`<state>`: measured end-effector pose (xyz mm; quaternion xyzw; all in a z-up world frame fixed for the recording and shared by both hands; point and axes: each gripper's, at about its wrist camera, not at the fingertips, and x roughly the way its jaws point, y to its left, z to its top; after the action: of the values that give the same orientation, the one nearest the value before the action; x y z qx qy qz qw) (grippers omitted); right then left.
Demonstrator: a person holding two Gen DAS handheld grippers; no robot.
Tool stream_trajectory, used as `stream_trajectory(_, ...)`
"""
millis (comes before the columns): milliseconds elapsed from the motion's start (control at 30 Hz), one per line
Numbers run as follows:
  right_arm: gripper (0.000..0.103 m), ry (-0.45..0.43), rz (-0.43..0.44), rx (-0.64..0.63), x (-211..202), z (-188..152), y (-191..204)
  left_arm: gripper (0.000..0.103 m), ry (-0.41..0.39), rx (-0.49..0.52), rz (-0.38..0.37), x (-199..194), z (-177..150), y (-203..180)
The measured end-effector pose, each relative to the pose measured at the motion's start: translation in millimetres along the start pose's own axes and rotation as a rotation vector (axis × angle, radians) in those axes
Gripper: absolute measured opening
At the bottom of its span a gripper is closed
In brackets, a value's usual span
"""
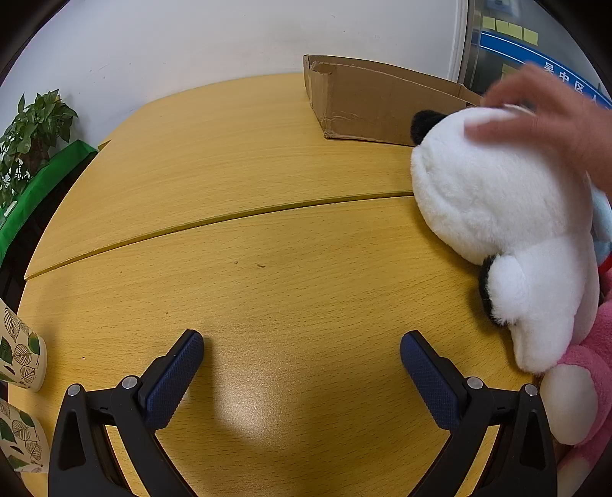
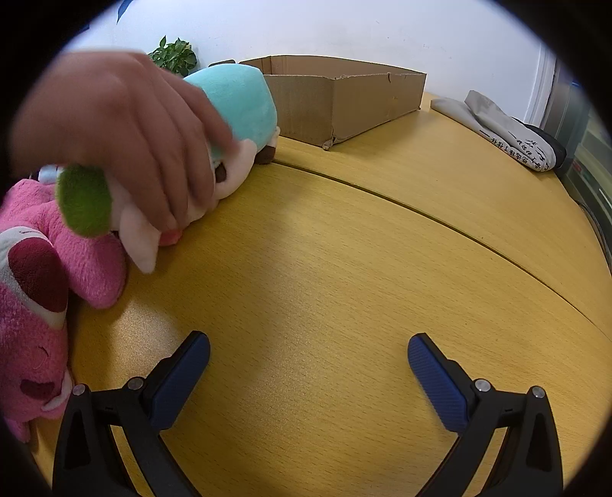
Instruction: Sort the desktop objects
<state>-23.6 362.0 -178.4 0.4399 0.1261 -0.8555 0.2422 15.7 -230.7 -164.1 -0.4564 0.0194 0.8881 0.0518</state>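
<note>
Both grippers (image 1: 302, 353) (image 2: 309, 353) wide open and empty above the table (image 1: 267, 237), a blurred hand (image 2: 126, 133) seemingly on the plush toys (image 1: 508, 214).

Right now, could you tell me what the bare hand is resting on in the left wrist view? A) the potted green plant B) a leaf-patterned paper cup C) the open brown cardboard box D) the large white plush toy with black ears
D: the bare hand lies on top of the large white plush toy with black ears, in front of the cardboard box.

a potted plant (image 1: 34, 130) is standing beside a green bag (image 1: 46, 183) past the table edge. folded grey cloth (image 2: 497, 130) is lying at the table's far right, and yellow sticky notes (image 1: 508, 26) are showing behind.
</note>
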Motion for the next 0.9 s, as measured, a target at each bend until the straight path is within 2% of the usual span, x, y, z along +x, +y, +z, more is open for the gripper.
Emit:
stream_trajectory(733, 0.103, 0.000, 0.000, 0.000, 0.3, 0.6, -0.1, 0.103, 0.000, 0.000, 0.000, -0.3, 0.8, -0.3)
stream_trajectory(900, 0.103, 0.001, -0.031, 0.043, 3.2, 4.9, 0.5, 0.103, 0.000, 0.000, 0.000, -0.5, 0.9, -0.4)
